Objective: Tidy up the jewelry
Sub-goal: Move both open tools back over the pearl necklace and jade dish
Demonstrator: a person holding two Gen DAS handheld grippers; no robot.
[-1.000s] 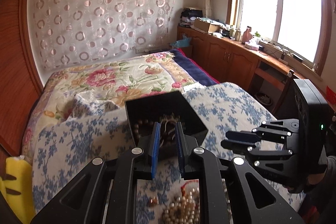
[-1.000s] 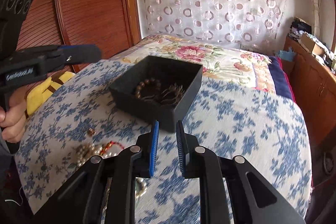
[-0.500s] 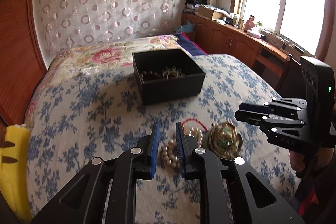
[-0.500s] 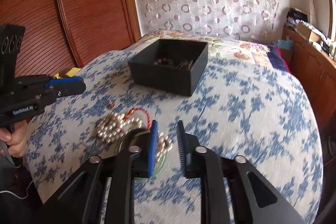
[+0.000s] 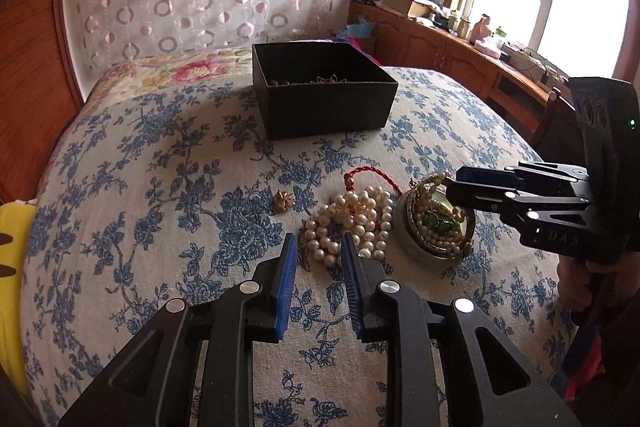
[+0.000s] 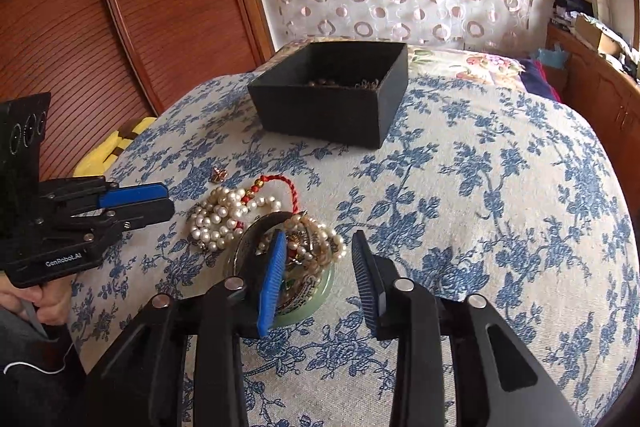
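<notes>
Left gripper (image 5: 318, 247): released, jaws moderately apart, nothing between them. It sits low over the bed (image 5: 140, 187), tips just short of the near edge of the pearl necklace (image 5: 352, 223). One second ago this gripper pointed into the black box (image 5: 320, 95); it has since drawn back toward the near side, so the loose jewelry now lies directly ahead of it.

Right gripper (image 6: 320, 259): released, jaws wide apart, wider than half a second ago. It has come down over the green dish (image 6: 320, 287), which lies just right of the pearl necklace. The left finger (image 6: 272, 279) overlaps the dish and the bead bracelets (image 6: 316, 239) piled in it; the right finger stands outside the dish rim. Whether the finger touches the beads cannot be determined.

Next in depth: a red cord (image 5: 372, 173) runs from the pearl necklace toward the far side. A small gold ornament (image 5: 284, 201) lies apart, left of the pearls.

Far side: the black box stands open on the bed, well apart from the loose group. It already holds a dark bead bracelet and a thin metal piece.

Assessment: both grippers have left the box and are staged for the next pick. The task is partly done; the pearls, the dish contents and the ornament remain outside the box.
</notes>
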